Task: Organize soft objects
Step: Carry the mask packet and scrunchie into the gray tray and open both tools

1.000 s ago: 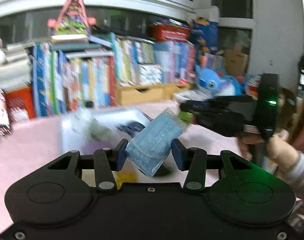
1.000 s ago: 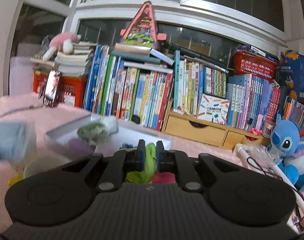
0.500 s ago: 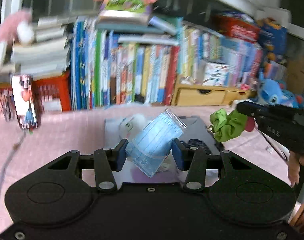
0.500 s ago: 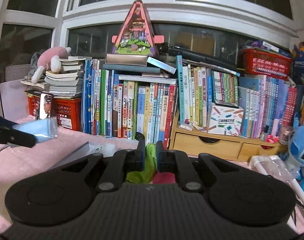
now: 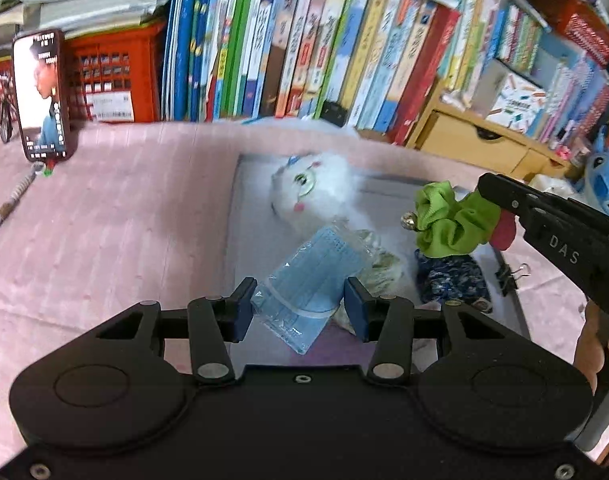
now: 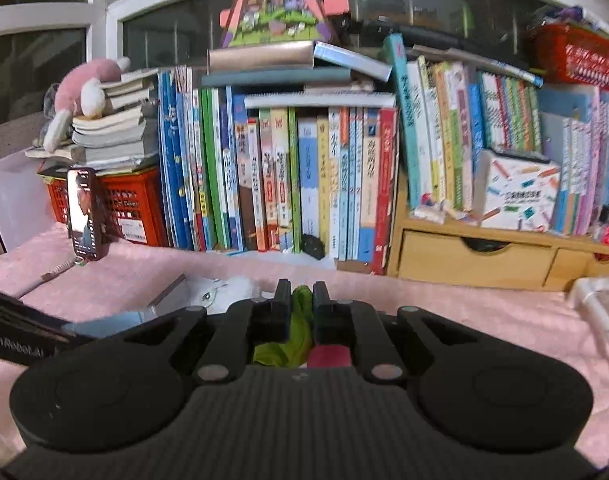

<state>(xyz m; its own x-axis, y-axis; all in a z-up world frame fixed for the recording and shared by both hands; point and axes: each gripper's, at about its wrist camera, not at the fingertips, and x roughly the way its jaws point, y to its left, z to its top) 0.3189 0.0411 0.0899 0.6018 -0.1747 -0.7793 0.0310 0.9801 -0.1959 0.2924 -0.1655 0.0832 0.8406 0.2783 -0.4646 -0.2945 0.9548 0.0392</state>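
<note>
My left gripper [image 5: 300, 306] is shut on a blue face mask in a clear wrapper [image 5: 310, 282] and holds it over the grey tray [image 5: 234, 208]. In the tray lie a white fluffy plush [image 5: 312, 188], a crumpled greenish item [image 5: 378, 270] and a dark blue patterned cloth [image 5: 450, 278]. From the right, my right gripper [image 5: 484, 210] reaches over the tray's far side, shut on a green scrunchie [image 5: 450, 220] with a small bell. In the right wrist view the right gripper [image 6: 302, 298] pinches the green scrunchie [image 6: 300, 320], and the plush [image 6: 224, 288] shows just below it.
A pink cloth [image 5: 104, 232] covers the table. A phone [image 5: 42, 94] leans on a red crate [image 5: 116, 76] at the back left. Books [image 6: 288, 176] line the back edge, beside wooden drawers [image 6: 476, 258]. A blue plush [image 5: 608, 188] sits far right. A binder clip [image 5: 512, 274] lies by the tray.
Both grippers have swung left and tipped down over the tray, each still gripping its item. The scrunchie now hangs above the tray's right part, the mask above its near part.
</note>
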